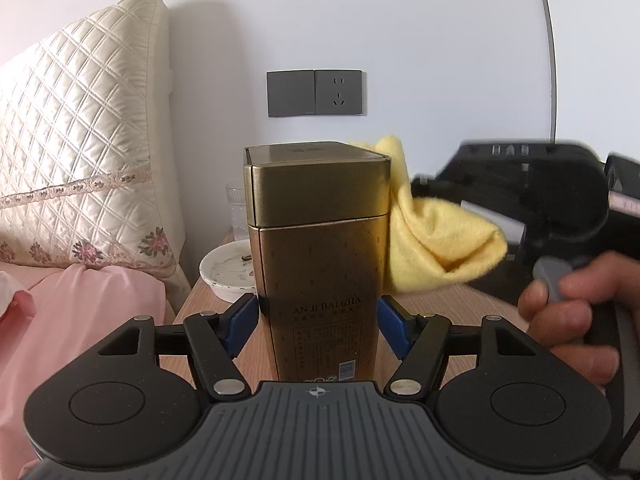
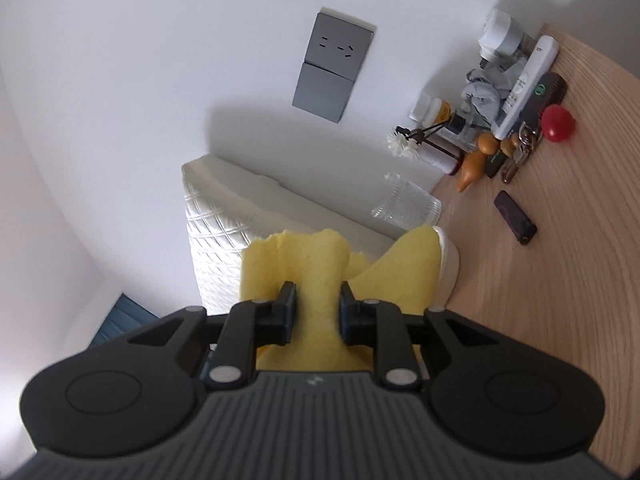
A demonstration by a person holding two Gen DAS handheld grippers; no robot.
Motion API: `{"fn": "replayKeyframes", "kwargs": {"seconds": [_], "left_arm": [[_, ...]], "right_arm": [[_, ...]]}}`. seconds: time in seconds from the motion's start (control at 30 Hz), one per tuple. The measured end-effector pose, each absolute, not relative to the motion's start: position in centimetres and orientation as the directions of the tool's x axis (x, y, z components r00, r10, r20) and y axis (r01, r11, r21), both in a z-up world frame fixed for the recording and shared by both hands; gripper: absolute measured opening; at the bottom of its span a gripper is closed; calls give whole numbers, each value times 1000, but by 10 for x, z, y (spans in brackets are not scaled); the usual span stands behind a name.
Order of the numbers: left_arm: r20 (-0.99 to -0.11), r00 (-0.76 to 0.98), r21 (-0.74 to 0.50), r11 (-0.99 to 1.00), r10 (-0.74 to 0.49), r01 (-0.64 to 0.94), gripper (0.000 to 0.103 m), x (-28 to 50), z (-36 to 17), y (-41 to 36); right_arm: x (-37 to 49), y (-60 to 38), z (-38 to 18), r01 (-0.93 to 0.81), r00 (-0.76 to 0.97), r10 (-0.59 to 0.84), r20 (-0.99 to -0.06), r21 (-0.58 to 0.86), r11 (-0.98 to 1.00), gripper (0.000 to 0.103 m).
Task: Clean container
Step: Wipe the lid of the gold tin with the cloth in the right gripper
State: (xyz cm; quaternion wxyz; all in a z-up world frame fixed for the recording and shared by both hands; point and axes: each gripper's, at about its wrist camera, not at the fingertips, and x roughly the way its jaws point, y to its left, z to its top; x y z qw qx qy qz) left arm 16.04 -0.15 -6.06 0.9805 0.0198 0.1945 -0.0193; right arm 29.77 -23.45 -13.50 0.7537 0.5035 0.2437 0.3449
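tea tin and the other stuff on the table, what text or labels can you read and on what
"AN JI BAI CHA": front of the gold tin.
Fine print and barcode lower on the tin: too small to read.
Embossed mark on the tin's lid: blurred.
Remote control buttons and green sticker on the dark case: unreadable.

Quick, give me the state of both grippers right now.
Left gripper: around the gold tin, pads a hair off its sides, so open.
Right gripper: shut on the yellow cloth, held against the tin's side.
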Motion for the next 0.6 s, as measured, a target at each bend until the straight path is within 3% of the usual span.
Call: {"fn": "replayKeyframes", "kwargs": {"seconds": [0.23, 0.43, 0.6], "left_arm": [[-398, 917, 49, 998, -21, 44, 87, 160, -63, -6], [-391, 920, 64, 998, -1, 29, 97, 160, -64, -8], [-378, 925, 70, 998, 25, 1, 102, 159, -64, -7]], "right_arm": [[293, -240, -154, -178, 611, 770, -183, 916, 359, 23], [296, -238, -70, -361, 643, 732, -226, 753, 550, 23], [291, -205, 10, -533, 643, 704, -301, 485, 694, 23]]}}
